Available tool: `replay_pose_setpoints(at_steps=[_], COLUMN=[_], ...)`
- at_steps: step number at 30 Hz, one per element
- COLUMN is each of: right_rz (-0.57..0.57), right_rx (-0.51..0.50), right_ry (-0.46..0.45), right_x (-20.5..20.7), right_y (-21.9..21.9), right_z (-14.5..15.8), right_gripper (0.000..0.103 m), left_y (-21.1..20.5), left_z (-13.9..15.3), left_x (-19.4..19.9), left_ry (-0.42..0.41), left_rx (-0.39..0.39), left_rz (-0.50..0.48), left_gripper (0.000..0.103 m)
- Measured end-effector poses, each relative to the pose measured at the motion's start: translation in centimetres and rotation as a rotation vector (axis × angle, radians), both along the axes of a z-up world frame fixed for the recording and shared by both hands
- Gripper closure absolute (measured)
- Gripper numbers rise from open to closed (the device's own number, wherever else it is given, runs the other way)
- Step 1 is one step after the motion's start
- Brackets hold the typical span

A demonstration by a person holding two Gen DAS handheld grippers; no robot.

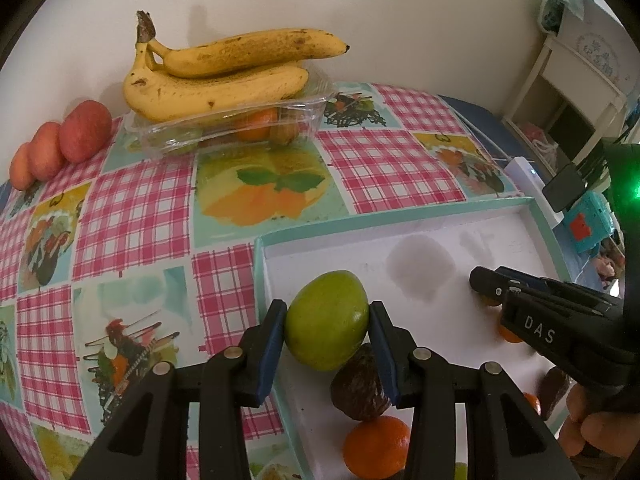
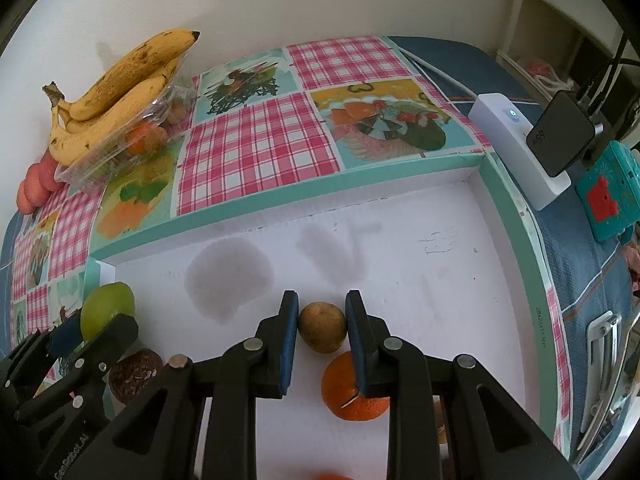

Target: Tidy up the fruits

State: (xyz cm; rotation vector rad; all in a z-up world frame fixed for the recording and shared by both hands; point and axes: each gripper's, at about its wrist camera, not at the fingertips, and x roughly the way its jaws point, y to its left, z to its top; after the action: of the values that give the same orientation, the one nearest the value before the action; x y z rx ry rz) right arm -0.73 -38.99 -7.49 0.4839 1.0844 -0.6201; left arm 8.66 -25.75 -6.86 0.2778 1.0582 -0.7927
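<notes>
My left gripper (image 1: pixel 328 320) is shut on a green apple (image 1: pixel 327 320) and holds it over the left end of the white, teal-rimmed box (image 1: pixel 400 220). The apple also shows in the right wrist view (image 2: pixel 107 309). My right gripper (image 2: pixel 322 322) is shut on a small brown round fruit (image 2: pixel 322 327) above the box floor (image 2: pixel 400 264). A dark avocado (image 1: pixel 360 388) and an orange (image 1: pixel 378 446) lie in the box below the apple. Another orange (image 2: pixel 352 394) lies under the right fingers. The right gripper also shows in the left wrist view (image 1: pixel 492 288).
A clear plastic tray (image 1: pixel 232 128) with oranges, topped by bananas (image 1: pixel 224 76), stands by the wall. Three red apples (image 1: pixel 60 144) lie to its left. A white power strip (image 2: pixel 516 148) and a teal device (image 2: pixel 612 196) sit right of the box.
</notes>
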Motion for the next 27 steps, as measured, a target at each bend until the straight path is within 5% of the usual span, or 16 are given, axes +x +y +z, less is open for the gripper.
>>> replay_pose_setpoints(at_steps=[12,18,21,27], right_rz=[-0.017,-0.009,-0.011,-0.002], right_rx=[-0.017,-0.028,-0.030,-0.023], right_ry=[-0.009,-0.018,-0.027,-0.028], right_x=[-0.2,-0.3,-0.5,-0.7], right_y=[-0.1,0.9,1.6,3.4], right_z=[0.6,2.0,2.6,3.0], right_gripper=[0.064,0.062,0.037,0.025], left_y=[1.0,3.0,4.6,8.0], left_z=[2.4,3.0,3.0,3.3], left_x=[-0.5,-0.2,0.3,1.0], left_ry=[-0.020,-0.004,-0.001,-0.039], left_rx=[-0.019,0.005,0.016,0.054], left_rz=[0.012,0.073,0.113,0.189], left_gripper=[0.052,0.037,0.033,0.011])
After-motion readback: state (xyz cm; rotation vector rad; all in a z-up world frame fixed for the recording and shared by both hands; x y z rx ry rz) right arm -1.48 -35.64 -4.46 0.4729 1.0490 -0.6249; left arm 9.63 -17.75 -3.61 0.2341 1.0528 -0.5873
